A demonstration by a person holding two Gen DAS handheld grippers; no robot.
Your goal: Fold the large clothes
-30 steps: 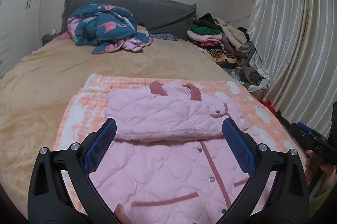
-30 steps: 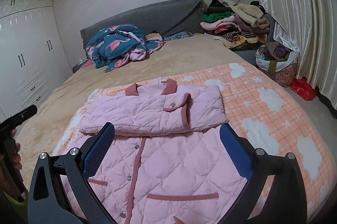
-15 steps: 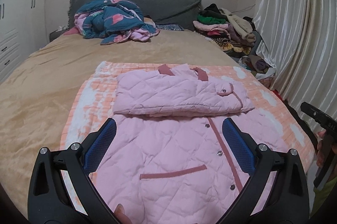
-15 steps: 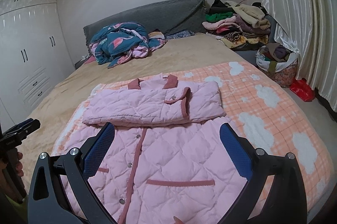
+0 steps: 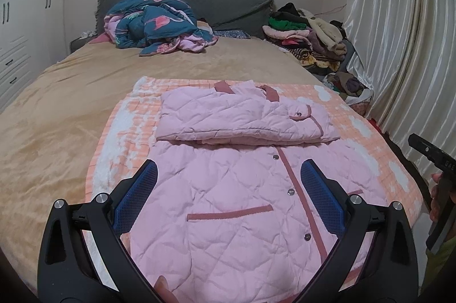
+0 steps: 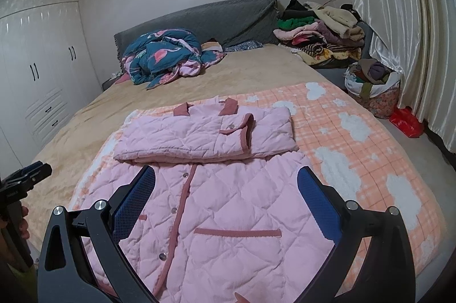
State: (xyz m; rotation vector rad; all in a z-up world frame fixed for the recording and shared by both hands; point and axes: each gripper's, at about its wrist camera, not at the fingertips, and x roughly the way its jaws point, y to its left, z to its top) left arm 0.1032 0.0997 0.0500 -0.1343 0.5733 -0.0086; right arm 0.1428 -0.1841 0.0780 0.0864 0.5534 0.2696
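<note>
Pink quilted snap-front jacket [image 5: 245,189] w/ sleeves folded across chest lies flat on peach cloud-print blanket [image 6: 356,131] at bed's foot; left gripper [image 5: 228,186] and right gripper [image 6: 225,189] hover above hem, jaws wide, holding nothing. Risk: puffy quilting may spring back, sleeves slide mid-fold. Teal flamingo duvet [image 5: 154,23] and clothes heap [image 6: 319,32] sit well clear; nothing blocks.
</note>
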